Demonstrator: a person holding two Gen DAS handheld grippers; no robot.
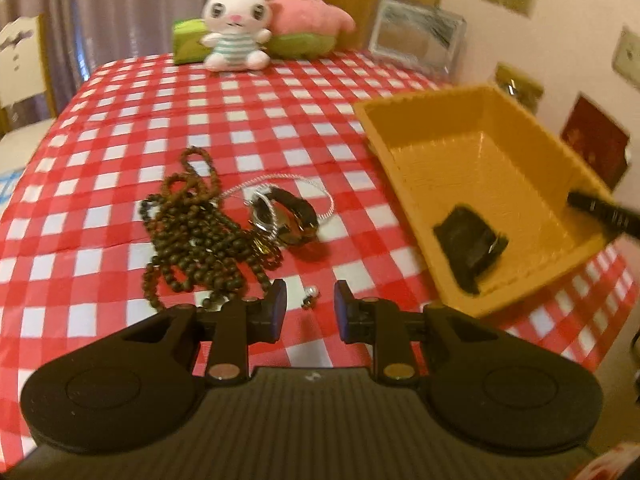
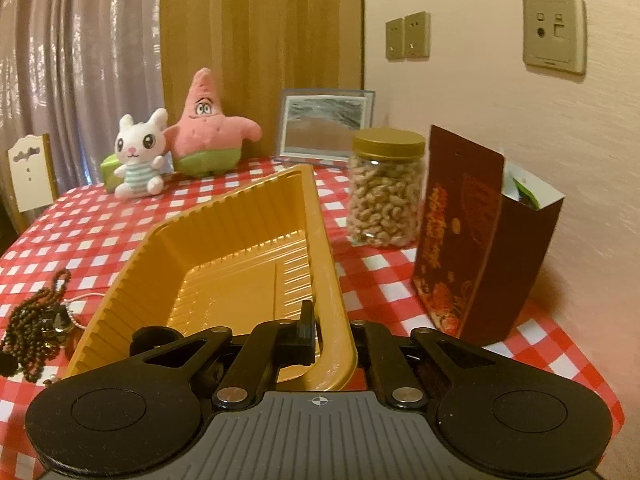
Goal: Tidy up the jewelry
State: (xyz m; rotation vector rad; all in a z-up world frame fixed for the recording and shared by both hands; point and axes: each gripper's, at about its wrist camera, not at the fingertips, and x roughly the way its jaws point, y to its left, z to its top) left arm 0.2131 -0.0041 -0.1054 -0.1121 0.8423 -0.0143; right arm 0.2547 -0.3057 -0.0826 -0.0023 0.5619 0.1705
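Note:
A pile of jewelry lies on the checked cloth: dark bead strands point(image 1: 192, 224), a thin silver chain point(image 1: 280, 184), a dark bangle point(image 1: 292, 216) and a small pearl earring point(image 1: 311, 295). My left gripper point(image 1: 310, 312) is open and empty, just short of the earring. The gold plastic tray point(image 1: 532, 136) sits to the right, tilted, with a dark item point(image 1: 470, 246) inside. My right gripper point(image 2: 332, 332) is shut on the tray's near rim point(image 2: 332, 280), one finger inside, one outside. The beads point(image 2: 30, 328) show left of the tray in the right wrist view.
Two plush toys point(image 1: 236, 26) and a picture frame point(image 1: 416, 36) stand at the table's far edge. A jar of cashews point(image 2: 386, 188) and a dark red bag point(image 2: 476, 240) stand right of the tray by the wall. A chair point(image 2: 30, 172) is at far left.

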